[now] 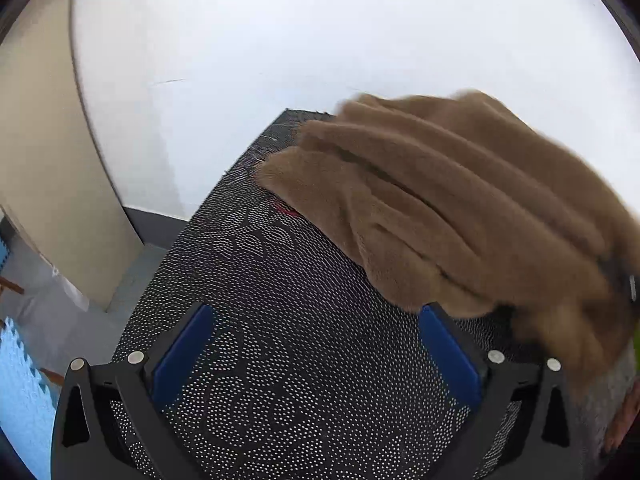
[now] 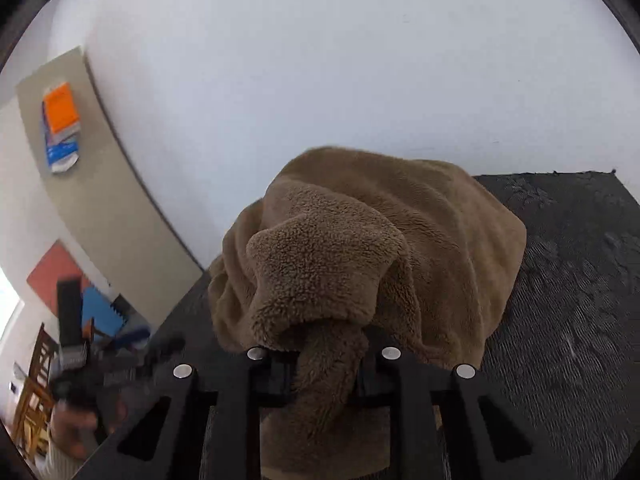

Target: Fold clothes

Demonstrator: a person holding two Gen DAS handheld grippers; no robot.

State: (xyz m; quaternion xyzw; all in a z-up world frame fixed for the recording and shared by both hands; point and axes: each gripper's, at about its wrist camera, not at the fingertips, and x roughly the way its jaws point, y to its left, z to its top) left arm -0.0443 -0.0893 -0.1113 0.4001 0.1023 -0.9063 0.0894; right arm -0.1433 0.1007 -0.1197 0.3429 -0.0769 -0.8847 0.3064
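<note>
A brown fleece garment (image 2: 380, 240) lies bunched on the black patterned table cover (image 2: 572, 280). My right gripper (image 2: 324, 360) is shut on a fold of the fleece, which drapes over and between its fingers and hides the pads. In the left wrist view the same garment (image 1: 460, 208) is at the right, blurred, lifted partly off the dotted black cover (image 1: 288, 360). My left gripper (image 1: 316, 344) is open and empty, its blue pads (image 1: 184, 356) wide apart just above the cover, the right pad close to the fleece's lower edge.
A white wall (image 1: 320, 40) stands behind the table. The table's left edge (image 1: 224, 184) drops to a grey floor with blue foam mats (image 1: 20, 380). Wooden chairs (image 2: 36, 380) and the other hand-held gripper (image 2: 100, 376) show at the lower left of the right wrist view.
</note>
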